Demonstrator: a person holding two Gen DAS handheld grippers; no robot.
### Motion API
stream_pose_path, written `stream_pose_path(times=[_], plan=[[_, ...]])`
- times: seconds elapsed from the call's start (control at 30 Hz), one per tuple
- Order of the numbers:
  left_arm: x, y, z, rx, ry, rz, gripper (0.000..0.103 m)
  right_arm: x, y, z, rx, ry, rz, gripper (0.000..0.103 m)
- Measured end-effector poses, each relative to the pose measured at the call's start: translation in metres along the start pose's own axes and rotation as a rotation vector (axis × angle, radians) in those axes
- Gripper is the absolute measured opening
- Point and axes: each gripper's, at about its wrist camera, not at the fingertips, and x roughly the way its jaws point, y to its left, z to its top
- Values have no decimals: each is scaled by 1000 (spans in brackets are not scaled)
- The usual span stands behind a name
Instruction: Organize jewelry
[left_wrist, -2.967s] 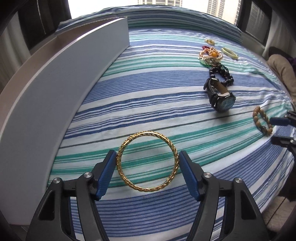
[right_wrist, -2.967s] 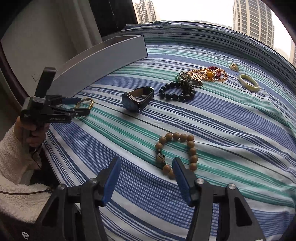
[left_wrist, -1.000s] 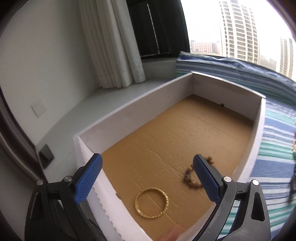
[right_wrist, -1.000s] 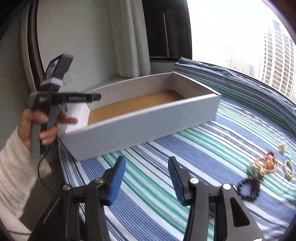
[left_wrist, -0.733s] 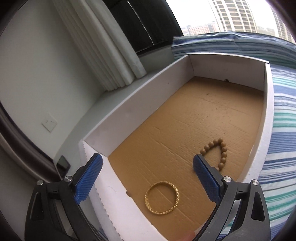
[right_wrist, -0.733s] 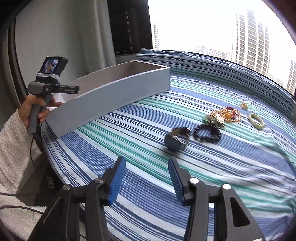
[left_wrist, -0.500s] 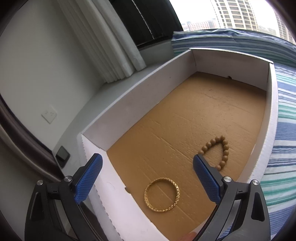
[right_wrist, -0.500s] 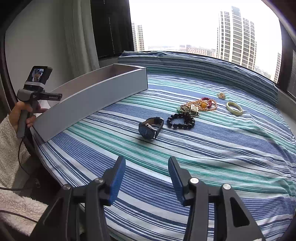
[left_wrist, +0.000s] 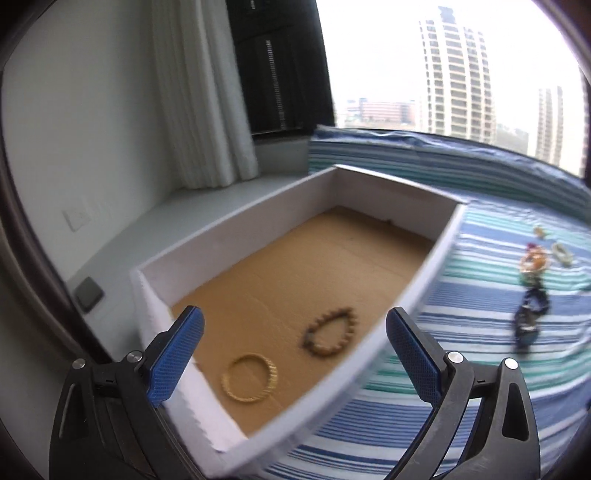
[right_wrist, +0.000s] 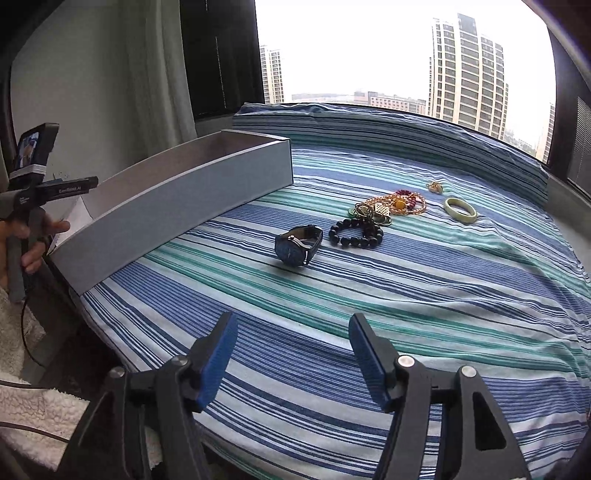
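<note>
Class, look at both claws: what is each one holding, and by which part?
Nothing is held: the left claw is open and empty; the right claw is opening, empty.

One box (left_wrist: 424, 291), holding two bracelets: gold bangle (left_wrist: 249, 377), bead bracelet (left_wrist: 330, 333). On striped cloth: one watch (right_wrist: 297, 245), one black bead bracelet (right_wrist: 355, 232), one pale bangle (right_wrist: 460, 209), one tangled heap (right_wrist: 391, 206).

free: striped bedcover (right_wrist: 332, 295) foreground | obstacle: box (right_wrist: 177, 206) wall left

Only legible text: white lettering on black side bar of left gripper (right_wrist: 55, 192), held just left of white box (right_wrist: 177, 206); reads roughly "GenRobot.AI", small. Smaller print on gripper body beside it too tiny to read.
</note>
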Motion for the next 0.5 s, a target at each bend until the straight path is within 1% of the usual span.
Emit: stream_pose_path(times=[0.07, 0.1, 0.13, 0.17, 0.23, 0.33, 0.37, 0.43, 0.5], plan=[[-5, -19, -5, 1, 47, -156, 102, 1, -2, -2, 13, 6, -2, 65], [-5, -30, -10, 5, 74, -220, 102, 2, -3, -2, 21, 10, -3, 65], [-3, -42, -15, 13, 101, -271, 102, 3, -4, -3, 27, 14, -4, 65], [-3, -56, -22, 23, 124, -306, 102, 4, -4, -3, 29, 18, -8, 65], [2, -80, -35, 68, 156, -333, 102, 5, -4, -4, 28, 24, -18, 65], [6, -110, -53, 137, 186, -331, 102, 5, -4, -5, 24, 26, -36, 66], [5, -117, -58, 152, 193, -331, 102, 4, -5, -5, 24, 23, -46, 67], [5, -125, -64, 162, 207, -337, 102, 1, -6, -5, 30, 11, -69, 74], [3, -129, -70, 164, 225, -347, 102, 0, -7, -6, 34, 4, -82, 75]])
